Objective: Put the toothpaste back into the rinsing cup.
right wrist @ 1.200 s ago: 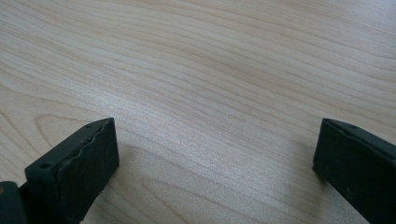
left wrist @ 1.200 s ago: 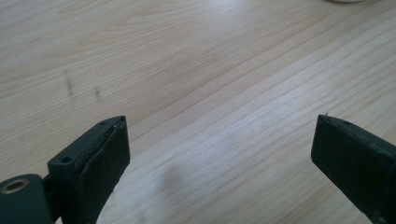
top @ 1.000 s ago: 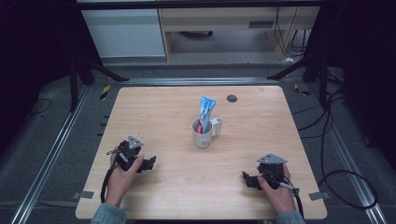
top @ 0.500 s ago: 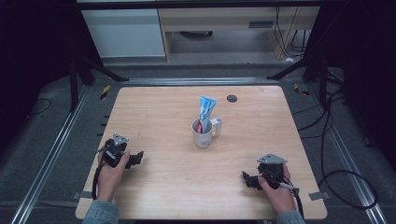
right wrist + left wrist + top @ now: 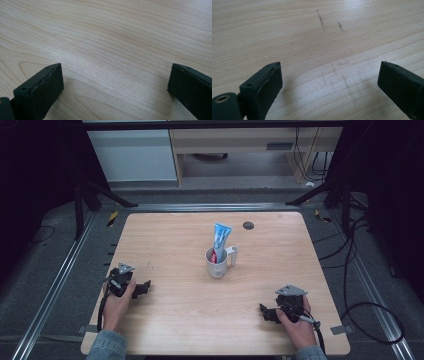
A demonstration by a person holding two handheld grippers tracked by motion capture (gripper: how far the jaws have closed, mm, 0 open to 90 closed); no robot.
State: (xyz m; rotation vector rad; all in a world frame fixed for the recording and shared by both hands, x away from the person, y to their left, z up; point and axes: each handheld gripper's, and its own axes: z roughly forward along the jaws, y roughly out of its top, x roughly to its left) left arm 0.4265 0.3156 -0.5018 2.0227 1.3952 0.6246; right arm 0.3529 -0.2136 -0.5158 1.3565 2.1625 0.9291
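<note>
A white mug stands near the middle of the wooden table, its handle to the right. A blue toothpaste tube stands upright in it, leaning a little. My left gripper rests low at the table's left front, open, jaws pointing right toward the centre. My right gripper rests at the right front, open, jaws pointing left. In the left gripper view the gripper has only bare wood between its jaws. The right gripper also spans bare wood.
A small dark round spot marks the table's far side. Black frame legs and cables lie on the floor around the table. A white cabinet stands behind it.
My left gripper has moved left and slightly forward, toward the table's left edge, and sits lower. The right gripper has stayed in place. The mug and tube have not moved.
</note>
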